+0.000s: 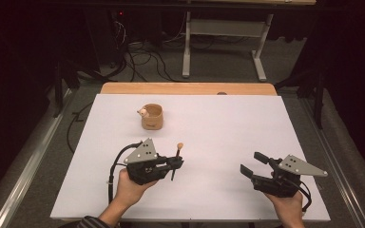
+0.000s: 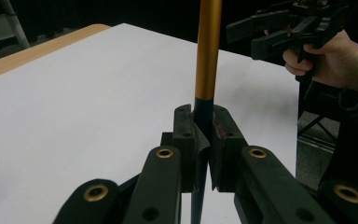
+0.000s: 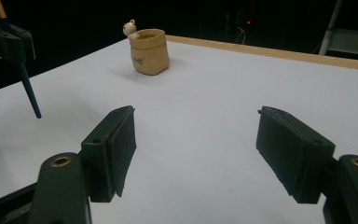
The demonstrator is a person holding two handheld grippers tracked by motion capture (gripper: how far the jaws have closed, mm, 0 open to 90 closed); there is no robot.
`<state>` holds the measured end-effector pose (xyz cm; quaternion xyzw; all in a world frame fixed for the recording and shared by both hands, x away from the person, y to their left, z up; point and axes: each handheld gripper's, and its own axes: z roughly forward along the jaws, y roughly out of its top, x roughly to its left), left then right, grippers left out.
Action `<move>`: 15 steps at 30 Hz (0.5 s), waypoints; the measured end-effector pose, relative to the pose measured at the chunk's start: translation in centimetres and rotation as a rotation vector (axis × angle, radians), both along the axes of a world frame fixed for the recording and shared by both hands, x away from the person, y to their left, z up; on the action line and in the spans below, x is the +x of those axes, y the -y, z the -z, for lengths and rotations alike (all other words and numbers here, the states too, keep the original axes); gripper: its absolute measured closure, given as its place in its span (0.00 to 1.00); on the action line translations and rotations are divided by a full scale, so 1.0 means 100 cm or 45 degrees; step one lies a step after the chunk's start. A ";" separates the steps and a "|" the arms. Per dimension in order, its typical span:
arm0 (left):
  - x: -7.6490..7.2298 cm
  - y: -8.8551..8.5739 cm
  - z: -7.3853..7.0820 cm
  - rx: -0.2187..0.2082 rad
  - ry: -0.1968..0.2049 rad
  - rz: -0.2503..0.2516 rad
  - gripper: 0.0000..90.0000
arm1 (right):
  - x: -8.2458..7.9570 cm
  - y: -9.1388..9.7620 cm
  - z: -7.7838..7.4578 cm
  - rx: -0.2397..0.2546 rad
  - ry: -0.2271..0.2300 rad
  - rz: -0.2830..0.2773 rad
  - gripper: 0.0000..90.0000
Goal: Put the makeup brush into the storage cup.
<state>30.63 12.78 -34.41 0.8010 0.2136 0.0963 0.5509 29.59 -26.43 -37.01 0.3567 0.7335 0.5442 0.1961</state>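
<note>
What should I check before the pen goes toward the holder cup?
1. Left gripper shut on the pen: ok.
2. Pen upright in the jaws: ok.
3. Right gripper open, nothing between the jaws: ok.
4. Holder cup upright on the white table: ok.
5. Table bare between pen and cup: ok.
6. Room inside the cup: cannot tell.

Wooden table (image 1: 123,88) with pale edge along its far side, white sheet (image 1: 228,137) covering nearly all its top, 1 tan sack-shaped cup (image 1: 152,117) standing on the sheet's far left part
</note>
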 end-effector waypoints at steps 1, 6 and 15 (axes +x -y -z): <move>0.000 0.000 0.000 -0.001 0.001 -0.001 0.92 | 0.001 0.002 0.001 0.002 0.004 0.001 0.33; 0.001 -0.002 0.000 -0.005 0.000 -0.008 0.92 | 0.005 0.011 0.006 0.018 0.031 0.036 0.33; 0.003 -0.005 0.000 -0.013 0.002 -0.023 0.92 | 0.014 0.026 0.017 0.028 0.021 0.126 0.33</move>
